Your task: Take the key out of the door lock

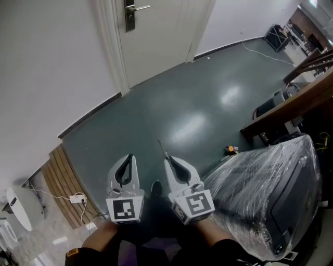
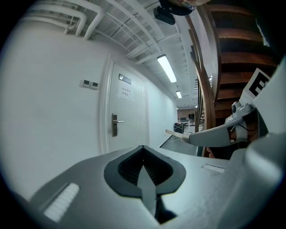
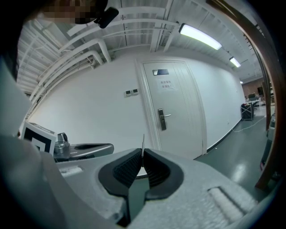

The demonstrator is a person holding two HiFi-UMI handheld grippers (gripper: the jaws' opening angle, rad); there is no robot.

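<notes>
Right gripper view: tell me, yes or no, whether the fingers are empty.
No, the right gripper pinches a thin pale strip that stands up between its fingers.

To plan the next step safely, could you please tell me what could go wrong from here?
The right gripper pinches a thin strip by its end only; it could slip or bend. The lock is far off across the floor; what sits in it cannot be seen. The wrapped bundle crowds the right side.

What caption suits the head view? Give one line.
Left gripper shut, right gripper pinching a thin strip, both over the floor facing the door.
</notes>
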